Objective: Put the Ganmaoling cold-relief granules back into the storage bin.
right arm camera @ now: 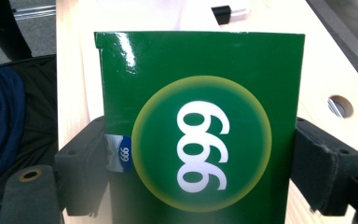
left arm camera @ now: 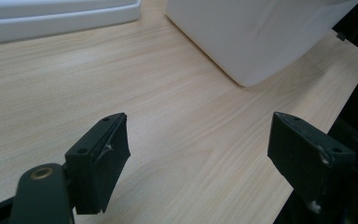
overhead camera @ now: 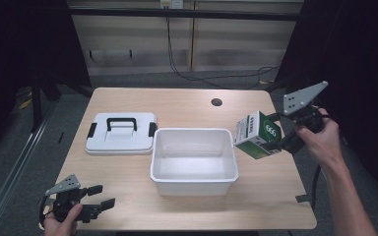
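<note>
Right gripper [overhead camera: 281, 139] clamped on green box [overhead camera: 257, 134] aloft beside white bin [overhead camera: 194, 184]; left gripper [overhead camera: 100, 195] agape, low.

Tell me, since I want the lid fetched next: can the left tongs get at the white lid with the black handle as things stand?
Probably yes. The left tongs are open and hold nothing, and bare table lies between them and the lid. The white bin sits to the side, not in the path.

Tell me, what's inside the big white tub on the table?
The white tub looks empty: in the high view its bare white bottom shows. The strip just behind its near wall is hidden. The green box hangs beside it in the right claw, not inside.
</note>
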Demonstrator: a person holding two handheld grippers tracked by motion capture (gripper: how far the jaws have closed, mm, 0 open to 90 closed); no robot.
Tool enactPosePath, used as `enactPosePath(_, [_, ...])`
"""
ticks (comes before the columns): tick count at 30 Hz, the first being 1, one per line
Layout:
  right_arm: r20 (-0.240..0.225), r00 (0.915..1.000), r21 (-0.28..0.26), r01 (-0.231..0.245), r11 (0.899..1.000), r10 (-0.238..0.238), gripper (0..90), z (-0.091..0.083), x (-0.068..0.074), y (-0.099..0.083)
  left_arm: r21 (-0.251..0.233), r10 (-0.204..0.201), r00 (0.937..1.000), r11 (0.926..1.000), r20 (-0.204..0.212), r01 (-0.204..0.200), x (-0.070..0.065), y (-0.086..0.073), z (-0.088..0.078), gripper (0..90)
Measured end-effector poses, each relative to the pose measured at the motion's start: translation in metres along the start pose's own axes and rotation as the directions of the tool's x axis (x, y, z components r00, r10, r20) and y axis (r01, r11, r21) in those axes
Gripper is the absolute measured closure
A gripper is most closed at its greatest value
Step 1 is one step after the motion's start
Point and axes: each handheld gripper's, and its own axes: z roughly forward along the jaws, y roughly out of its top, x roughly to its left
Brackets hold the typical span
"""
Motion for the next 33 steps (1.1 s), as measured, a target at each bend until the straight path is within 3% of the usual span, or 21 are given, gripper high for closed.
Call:
enactPosePath(11, [-0.033,0.9988,0.027,0.036,0.999,-0.035,16.0,0.022,-0.002,0.032,0.0,0.003,1.0,1.0,0.003,-0.003,0.0,0.0,-0.001,20.5])
enactPosePath(21, [-0.068,0.9963,0.067,0.057,0.996,-0.052,15.9,0.046,-0.004,0.051,0.002,0.001,1.0,1.0,0.008,-0.001,0.0,0.0,0.0,20.4])
enactPosePath(28, [-0.101,0.9921,0.115,0.086,0.99,-0.075,15.9,0.064,-0.002,0.062,0.0,0.001,0.9999,1.0,0.012,-0.001,-0.001,0.0,0.0,20.5])
enactPosePath(33, [-0.123,0.9899,0.185,0.092,0.979,-0.069,15.9,0.077,-0.002,0.064,0.001,0.007,0.9999,1.0,0.016,-0.007,-0.001,0.001,0.0,20.5])
